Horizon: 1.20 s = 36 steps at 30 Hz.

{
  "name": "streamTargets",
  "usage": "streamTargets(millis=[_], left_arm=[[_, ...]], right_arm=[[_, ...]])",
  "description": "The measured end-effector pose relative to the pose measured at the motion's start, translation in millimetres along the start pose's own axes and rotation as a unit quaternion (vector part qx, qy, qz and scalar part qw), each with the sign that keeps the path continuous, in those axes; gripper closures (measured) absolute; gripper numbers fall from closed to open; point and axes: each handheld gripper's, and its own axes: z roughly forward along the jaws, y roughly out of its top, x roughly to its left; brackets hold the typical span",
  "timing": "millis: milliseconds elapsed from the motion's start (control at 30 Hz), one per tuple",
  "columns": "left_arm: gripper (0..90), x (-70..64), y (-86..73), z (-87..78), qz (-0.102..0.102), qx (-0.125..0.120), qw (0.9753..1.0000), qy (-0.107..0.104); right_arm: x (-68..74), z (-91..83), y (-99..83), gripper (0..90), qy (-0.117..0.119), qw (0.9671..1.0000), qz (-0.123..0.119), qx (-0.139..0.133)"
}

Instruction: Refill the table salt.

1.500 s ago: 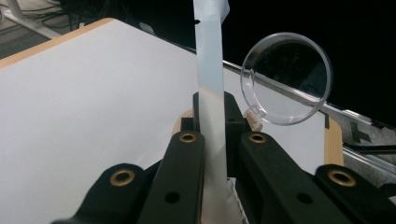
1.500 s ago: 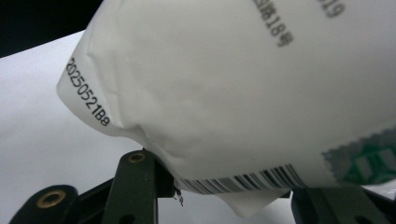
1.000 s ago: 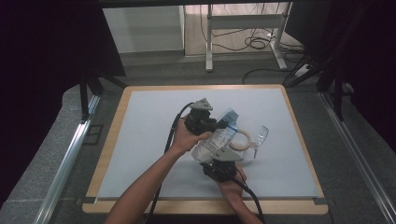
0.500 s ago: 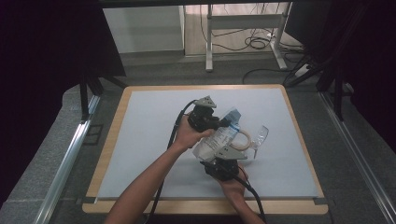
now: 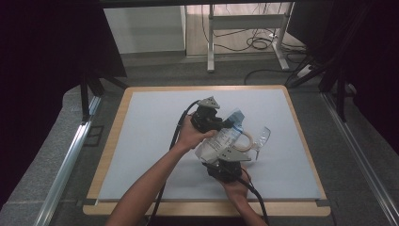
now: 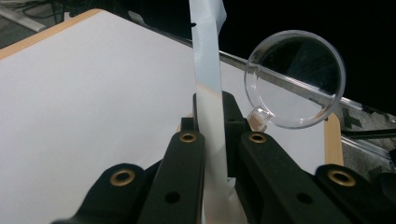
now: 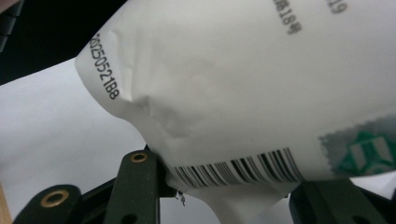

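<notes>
Both hand-held grippers, left [image 5: 221,123] and right [image 5: 225,157], pinch the white pouch [image 5: 217,141] by opposite edges above open mat [image 5: 141,141].

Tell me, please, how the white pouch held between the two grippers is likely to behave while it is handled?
The pouch looks soft rather than stiff: its wall creases and dents above the right gripper. Its top edge seems thin and floppy, pinched flat in the left gripper. It bulges, so the contents probably shift and sag if one end is let go.

The white bag [image 7: 243,84] carries black printed digits reading "20250521B8" along its upper left edge. A barcode runs along its lower edge, beside a green and white logo too blurred to read. More digits at its top edge are cut off.
</notes>
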Motion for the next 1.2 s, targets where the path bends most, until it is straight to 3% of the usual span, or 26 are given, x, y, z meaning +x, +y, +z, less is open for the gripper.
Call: streamTargets(millis=[1200], left_arm=[[89.6, -0.1, 8.3, 12.0, 0.009, 0.032, 0.9994, 0.008]], right_arm=[[-0.7, 1.7, 5.3, 58.8, 0.008, 0.9998, 0.016, -0.008]])
